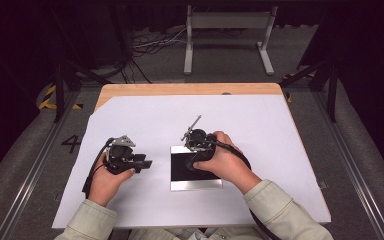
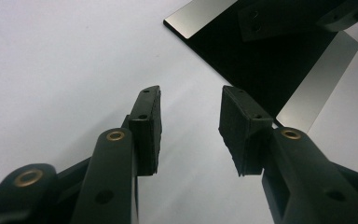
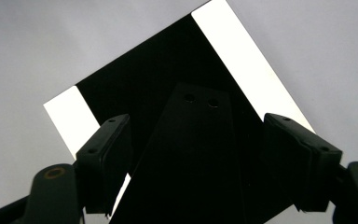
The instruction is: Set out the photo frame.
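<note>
A flat black plate (image 1: 181,172) with bright silver bands on two opposite edges lies on the white sheet (image 1: 145,125). My right gripper (image 1: 196,150) hangs over the plate, tilted down at it. In the right gripper view this gripper (image 3: 198,123) is open, its jaws wide apart above the plate (image 3: 135,88). Between them a dark tapered shape (image 3: 200,154) with two holes rises; I cannot tell whether it is a reflection. My left gripper (image 1: 147,162) sits left of the plate, pointing at it. It (image 2: 191,93) is open and holds nothing, with the plate (image 2: 270,70) just ahead.
The white sheet covers most of a wooden table (image 1: 190,89). Bare sheet lies behind, left and right of the plate. Beyond the table, a grey metal stand (image 1: 227,37) and cables (image 1: 150,45) sit on the floor.
</note>
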Action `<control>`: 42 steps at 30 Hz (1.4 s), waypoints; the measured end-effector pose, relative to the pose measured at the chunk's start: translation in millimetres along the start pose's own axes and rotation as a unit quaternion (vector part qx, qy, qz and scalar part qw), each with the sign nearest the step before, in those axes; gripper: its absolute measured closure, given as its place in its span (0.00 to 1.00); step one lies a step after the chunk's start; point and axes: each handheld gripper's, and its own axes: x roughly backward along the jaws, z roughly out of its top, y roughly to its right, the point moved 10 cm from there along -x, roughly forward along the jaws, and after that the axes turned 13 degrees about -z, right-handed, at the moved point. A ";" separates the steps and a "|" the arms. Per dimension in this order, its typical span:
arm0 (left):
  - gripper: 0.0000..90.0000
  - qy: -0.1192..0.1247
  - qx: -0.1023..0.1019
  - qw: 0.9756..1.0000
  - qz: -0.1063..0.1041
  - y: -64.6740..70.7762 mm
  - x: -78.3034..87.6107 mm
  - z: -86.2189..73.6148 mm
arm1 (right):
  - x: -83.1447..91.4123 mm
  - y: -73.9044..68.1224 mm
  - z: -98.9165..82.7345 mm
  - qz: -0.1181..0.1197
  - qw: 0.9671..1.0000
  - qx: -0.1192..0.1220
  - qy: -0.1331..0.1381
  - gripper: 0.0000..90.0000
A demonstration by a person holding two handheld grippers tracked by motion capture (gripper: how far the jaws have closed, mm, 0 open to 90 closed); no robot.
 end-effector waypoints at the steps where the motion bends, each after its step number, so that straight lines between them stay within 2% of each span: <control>1: 0.66 0.000 0.000 1.000 0.000 -0.1 0.1 -0.2 | -2.4 -0.4 -0.1 0.001 1.000 0.001 -0.007 0.28; 9: 0.66 -0.002 0.001 1.000 -0.001 -0.6 0.0 -0.7 | -12.8 -2.4 -2.6 0.004 0.999 0.001 -0.043 0.28; 23: 0.66 -0.002 0.003 1.000 -0.001 -0.9 -0.6 -1.0 | -26.1 -3.9 -7.9 0.002 0.997 0.003 -0.081 0.23; 30: 0.66 -0.003 0.001 1.000 -0.002 -1.8 -1.4 -1.0 | -27.4 -5.9 -9.3 0.007 0.996 0.004 -0.090 0.27; 39: 0.66 -0.003 0.000 1.000 -0.001 -1.9 -1.7 -1.0 | -29.6 -8.7 -10.4 0.007 0.995 0.010 -0.100 0.25; 42: 0.66 -0.004 0.001 1.000 -0.001 -2.1 -1.6 -1.2 | -28.9 -10.5 -10.5 0.012 0.995 0.011 -0.103 0.32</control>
